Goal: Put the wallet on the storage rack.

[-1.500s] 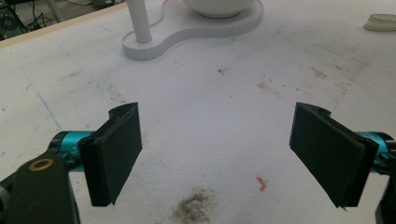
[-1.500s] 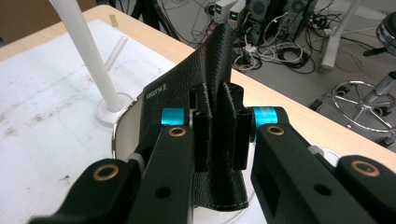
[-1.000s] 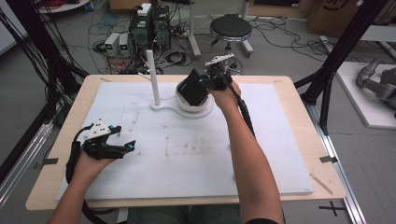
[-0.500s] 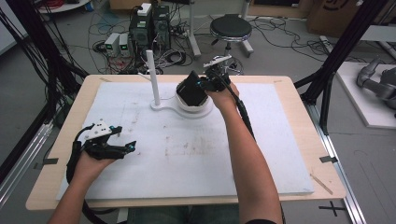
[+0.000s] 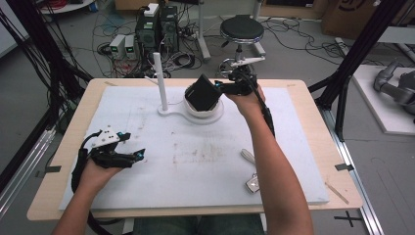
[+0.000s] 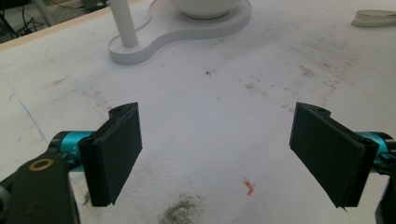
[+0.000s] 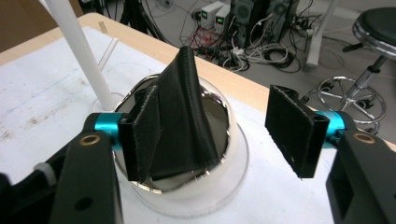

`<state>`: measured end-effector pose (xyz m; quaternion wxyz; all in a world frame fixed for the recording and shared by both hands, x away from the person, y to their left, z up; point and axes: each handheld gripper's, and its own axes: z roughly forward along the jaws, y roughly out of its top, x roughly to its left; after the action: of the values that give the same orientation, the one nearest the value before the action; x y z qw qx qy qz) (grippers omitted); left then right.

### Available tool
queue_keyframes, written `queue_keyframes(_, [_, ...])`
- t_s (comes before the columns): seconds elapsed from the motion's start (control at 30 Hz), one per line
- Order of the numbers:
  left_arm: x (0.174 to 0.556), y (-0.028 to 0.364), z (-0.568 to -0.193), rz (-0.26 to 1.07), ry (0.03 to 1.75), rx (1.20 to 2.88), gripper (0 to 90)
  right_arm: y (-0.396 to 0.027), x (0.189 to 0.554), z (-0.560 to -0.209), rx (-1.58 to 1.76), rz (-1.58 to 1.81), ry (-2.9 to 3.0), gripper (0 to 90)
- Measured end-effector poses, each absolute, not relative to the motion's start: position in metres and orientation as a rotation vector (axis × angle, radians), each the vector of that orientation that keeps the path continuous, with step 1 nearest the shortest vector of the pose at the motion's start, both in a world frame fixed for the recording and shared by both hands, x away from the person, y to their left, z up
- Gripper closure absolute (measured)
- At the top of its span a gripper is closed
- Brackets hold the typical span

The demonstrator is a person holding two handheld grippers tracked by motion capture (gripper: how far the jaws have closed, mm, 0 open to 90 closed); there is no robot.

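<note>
Black cloth [image 7: 180, 121] stands peaked in the bowl [image 7: 233, 140], touching the right gripper's [image 5: 222, 89] one jaw, jaws spread apart around nothing. Well away from the bowl, the left gripper [image 6: 224, 149] hovers with jaws wide apart; the right hand is nearer.

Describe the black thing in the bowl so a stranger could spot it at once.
At the far middle of the white table mat, beside a white upright post, sits a shiny bowl. The black fabric piece stands in it, folded, the only dark, soft thing there.
</note>
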<state>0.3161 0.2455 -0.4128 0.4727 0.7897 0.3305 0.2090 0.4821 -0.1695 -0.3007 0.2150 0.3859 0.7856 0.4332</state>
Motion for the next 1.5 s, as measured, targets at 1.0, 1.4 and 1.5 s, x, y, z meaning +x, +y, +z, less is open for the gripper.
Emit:
queue_keyframes(1.0, [0.320, 0.249, -0.411, 0.507, 0.820, 1.860, 16.9, -0.266, 0.391, -0.344, 1.131, 1.273, 2.062, 30.1])
queue_keyframes(1.4, [0.320, 0.249, -0.411, 0.520, 0.822, 1.862, 16.9, -0.279, 0.373, -0.367, 1.142, 1.302, 2.033, 26.4])
queue_keyframes(1.5, [0.319, 0.249, -0.410, 0.526, 0.821, 1.858, 16.9, -0.281, 0.373, -0.370, 1.154, 1.306, 2.032, 25.2])
